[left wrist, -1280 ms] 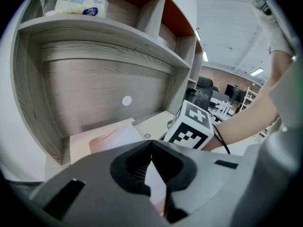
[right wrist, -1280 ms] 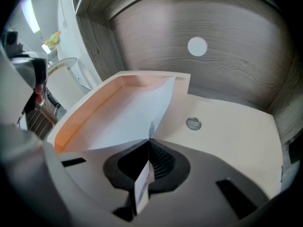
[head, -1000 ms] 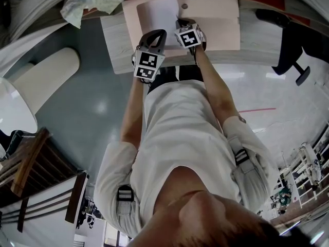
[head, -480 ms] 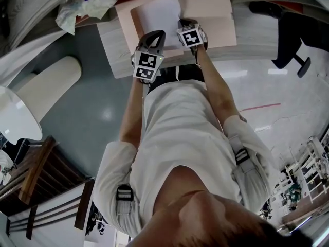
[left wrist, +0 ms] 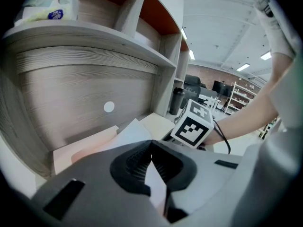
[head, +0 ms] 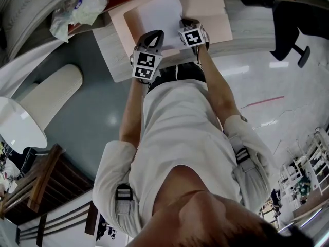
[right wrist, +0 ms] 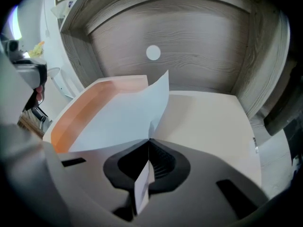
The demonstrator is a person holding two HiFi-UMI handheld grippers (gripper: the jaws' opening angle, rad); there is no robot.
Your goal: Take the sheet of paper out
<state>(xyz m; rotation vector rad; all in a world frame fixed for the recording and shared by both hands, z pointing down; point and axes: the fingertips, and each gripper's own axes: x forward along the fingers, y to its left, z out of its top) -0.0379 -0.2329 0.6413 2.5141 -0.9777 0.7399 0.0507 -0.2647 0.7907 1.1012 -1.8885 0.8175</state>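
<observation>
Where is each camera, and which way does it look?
Head view: on the person's head, looking steeply down at the desk; shows torso, arms, left gripper, right gripper.
Left gripper view: rides the left gripper, looks along its shut jaws toward the back wall; shows the right gripper and arm.
Right gripper view: rides the right gripper, looks along its shut jaws toward that wall; no body shows.
All share the sheet of paper and pink folder.
</observation>
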